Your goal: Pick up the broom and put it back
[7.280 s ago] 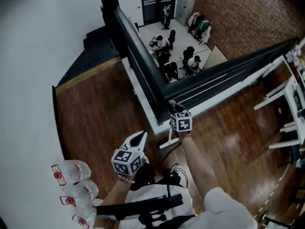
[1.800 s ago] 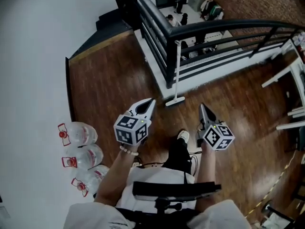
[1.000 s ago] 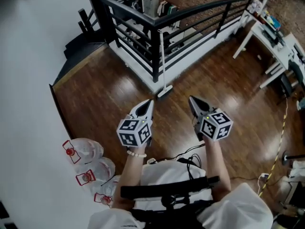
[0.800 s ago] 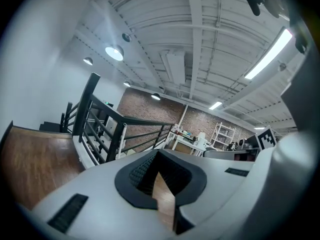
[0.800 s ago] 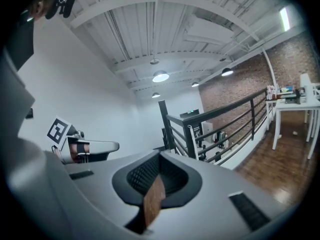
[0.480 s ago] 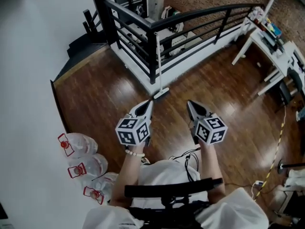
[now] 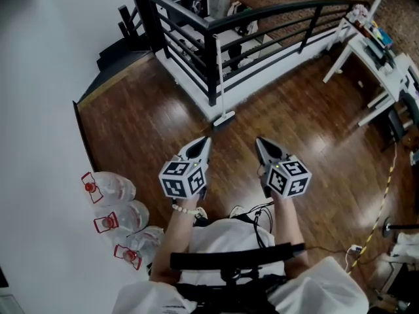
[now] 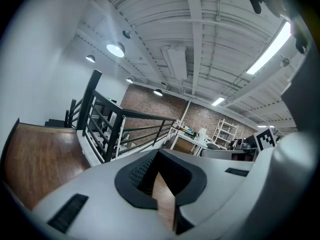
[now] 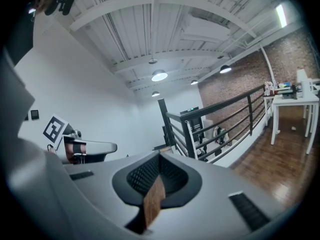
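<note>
The broom (image 7: 221, 87) stands upright with its white handle leaning on the black corner post of the railing (image 7: 211, 57) and its head (image 7: 224, 118) on the wood floor. Nothing holds it. My left gripper (image 7: 207, 140) and right gripper (image 7: 258, 140) hover side by side just short of the broom head, both shut and empty, pointing toward the railing. The broom handle (image 8: 119, 132) shows by the post in the left gripper view, beyond the left gripper (image 8: 159, 156). The right gripper view shows the handle (image 9: 190, 134) past the right gripper (image 9: 159, 159).
Three large water jugs (image 7: 108, 188) lie by the white wall on the left. A white table (image 7: 386, 57) stands at the right, and a yellow cable (image 7: 381, 198) runs over the floor below it. Behind the railing the floor drops to a lower level.
Several seconds ago my right gripper was up at the broom handle by the railing; it has since come away. Over the last second both shut grippers drifted together, slightly back from the broom.
</note>
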